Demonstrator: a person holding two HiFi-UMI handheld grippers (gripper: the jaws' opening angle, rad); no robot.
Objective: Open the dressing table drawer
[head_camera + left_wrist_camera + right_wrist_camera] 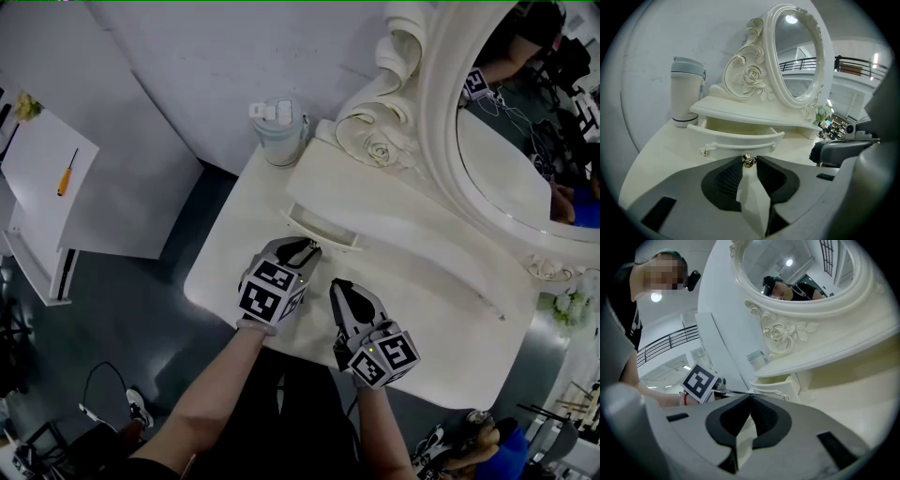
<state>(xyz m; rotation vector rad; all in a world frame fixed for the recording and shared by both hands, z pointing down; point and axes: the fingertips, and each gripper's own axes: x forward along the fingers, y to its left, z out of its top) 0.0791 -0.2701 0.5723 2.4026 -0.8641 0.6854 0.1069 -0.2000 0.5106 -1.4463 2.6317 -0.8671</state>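
The white dressing table [441, 309] has a small curved drawer [323, 228] under its mirror shelf, and it stands pulled partly out. In the left gripper view the drawer [736, 140] shows its hollow inside, and its small brass knob [749, 161] sits pinched between the tips of my left gripper [749, 158]. From the head view my left gripper [312, 249] reaches the drawer front. My right gripper [337, 286] hovers over the tabletop just right of it, jaws shut and empty [751, 397], with the drawer [774, 384] ahead of it.
A pale lidded tumbler [279, 131] stands at the table's back left corner beside the drawer. The oval mirror [511, 122] with carved roses rises behind. A white side table [84, 197] with an orange screwdriver [66, 173] stands to the left on the floor.
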